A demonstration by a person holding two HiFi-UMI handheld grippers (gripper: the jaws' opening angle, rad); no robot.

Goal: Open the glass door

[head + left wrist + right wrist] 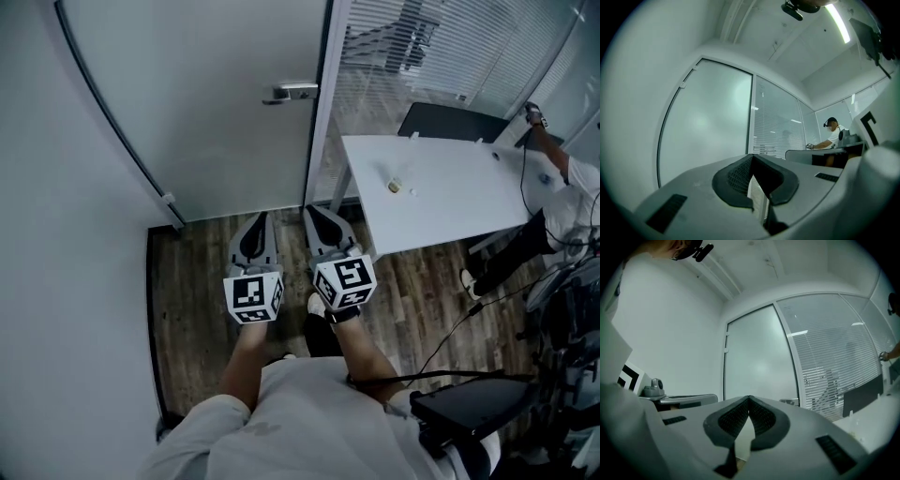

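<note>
The frosted glass door [206, 103] fills the wall ahead, flush in its frame, with a metal lever handle [291, 92] near its right edge. Both grippers are held side by side in front of it, pointing at the door and apart from it. My left gripper [260, 217] is shut with nothing in it. My right gripper [312, 210] is also shut and empty, and sits below the handle. The door [708, 126] shows beyond the closed left gripper [751, 158]. In the right gripper view the handle [790, 402] peeks over the closed right gripper [749, 399].
A white wall [56, 234] curves in on the left. Right of the door is a glass wall with blinds [441, 47]. A white table [450, 202] with a small object [395, 186] stands at right. A person [562, 187] reaches over it. Cables and a dark case [478, 403] lie lower right.
</note>
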